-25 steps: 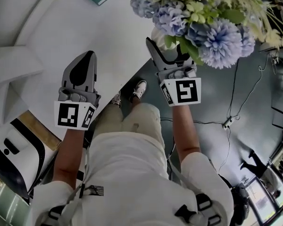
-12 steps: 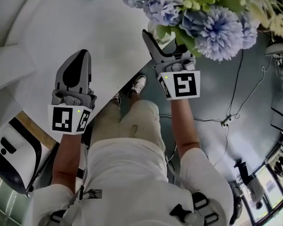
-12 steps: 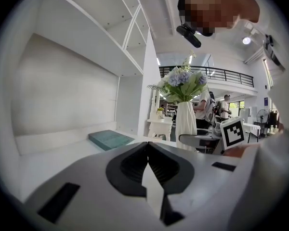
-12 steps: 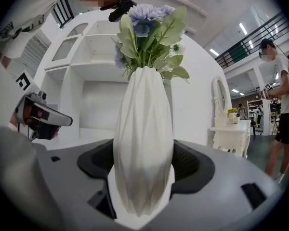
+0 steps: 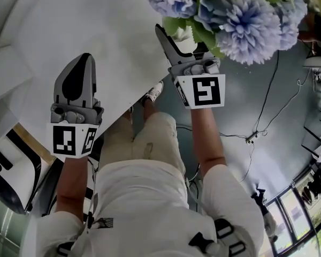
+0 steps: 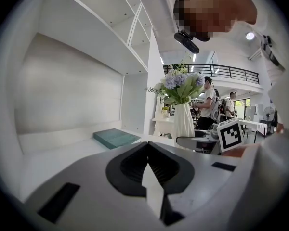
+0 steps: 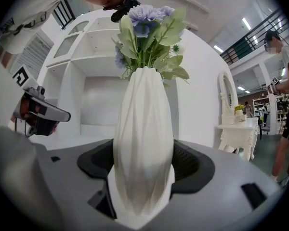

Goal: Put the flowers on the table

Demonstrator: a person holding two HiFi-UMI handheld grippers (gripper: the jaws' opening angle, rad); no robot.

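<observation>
Your table [image 5: 117, 33] lies open and white between the two grippers, with room to pass. At its back a teal book [image 6: 114, 137] lies flat near the wall, under an overhanging shelf [image 6: 82, 44]. Your left gripper [image 6: 147, 150], jaws together, occupies the left side. The flowers [image 5: 241, 15] spread wide over your right gripper [image 7: 143, 177], blocking what lies beyond.

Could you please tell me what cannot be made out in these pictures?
Base of the vase: hidden by the right tool in the right gripper view, by flowers in the head view; contact with the table unclear.
Flowers' tops: cut by the head view's top edge.
Book cover: too small in the left gripper view.
</observation>
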